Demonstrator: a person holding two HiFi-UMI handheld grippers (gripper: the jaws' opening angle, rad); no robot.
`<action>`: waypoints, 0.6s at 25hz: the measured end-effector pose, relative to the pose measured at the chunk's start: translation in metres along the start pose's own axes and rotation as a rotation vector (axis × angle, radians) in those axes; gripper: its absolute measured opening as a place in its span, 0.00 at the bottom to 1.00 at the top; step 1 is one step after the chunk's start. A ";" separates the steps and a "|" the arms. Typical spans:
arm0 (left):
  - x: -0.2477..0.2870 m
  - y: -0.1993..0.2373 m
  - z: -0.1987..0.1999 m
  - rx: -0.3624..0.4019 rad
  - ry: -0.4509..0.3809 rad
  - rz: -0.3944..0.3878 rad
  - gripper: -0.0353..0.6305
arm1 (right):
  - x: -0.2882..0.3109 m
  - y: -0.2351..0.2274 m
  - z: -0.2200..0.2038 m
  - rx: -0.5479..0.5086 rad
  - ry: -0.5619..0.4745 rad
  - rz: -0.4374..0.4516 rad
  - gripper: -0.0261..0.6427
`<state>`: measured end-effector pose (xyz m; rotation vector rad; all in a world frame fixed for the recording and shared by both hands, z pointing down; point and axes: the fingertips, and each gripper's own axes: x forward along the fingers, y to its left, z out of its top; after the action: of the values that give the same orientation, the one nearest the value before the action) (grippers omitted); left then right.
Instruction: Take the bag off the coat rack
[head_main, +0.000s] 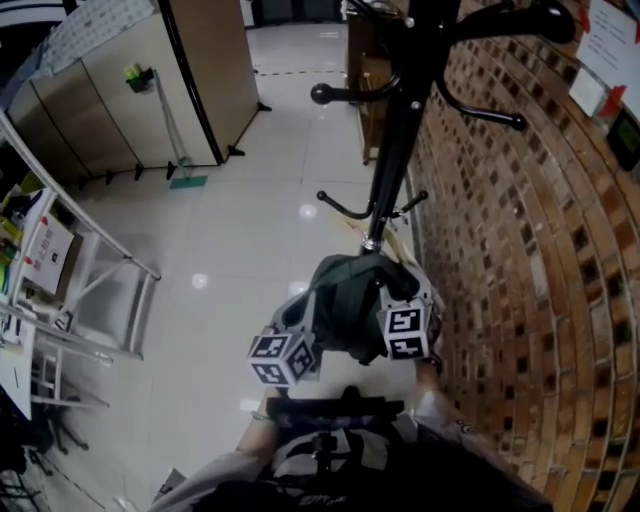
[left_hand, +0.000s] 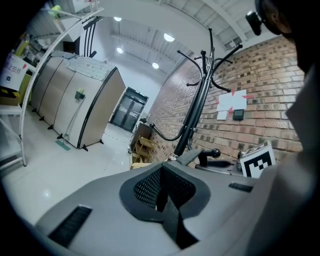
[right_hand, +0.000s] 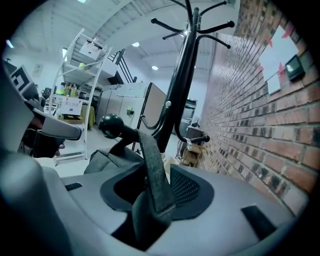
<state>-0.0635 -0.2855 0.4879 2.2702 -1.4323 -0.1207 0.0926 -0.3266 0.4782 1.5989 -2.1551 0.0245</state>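
Both grippers were held low in front of the body, close side by side, sleeved forearms (head_main: 455, 435) reaching forward. Left gripper (left_hand: 165, 197): jaws drawn close on a dark strap (left_hand: 172, 215). Right gripper (right_hand: 150, 202): jaws stood wide apart, a grey strap (right_hand: 152, 165) running between them, unpressed.

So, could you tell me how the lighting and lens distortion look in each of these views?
Head view: strong fisheye bows the brick wall, and glare spots sit on the glossy floor. Left gripper view: dark vignette at the corners, bright ceiling lights. Right gripper view: cool bluish cast, the strap crisp, the coat rack a dark silhouette.
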 end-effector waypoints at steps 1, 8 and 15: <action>0.001 0.003 0.001 -0.003 -0.004 0.009 0.06 | 0.003 -0.001 -0.001 -0.010 0.010 0.002 0.28; 0.005 0.014 0.005 -0.014 -0.012 0.042 0.06 | 0.015 -0.004 -0.001 0.058 -0.030 0.043 0.27; 0.009 0.018 0.004 -0.019 -0.010 0.061 0.06 | 0.012 -0.002 0.006 0.091 -0.053 0.096 0.17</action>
<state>-0.0756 -0.3007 0.4932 2.2115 -1.4972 -0.1266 0.0898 -0.3403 0.4764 1.5609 -2.3005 0.1132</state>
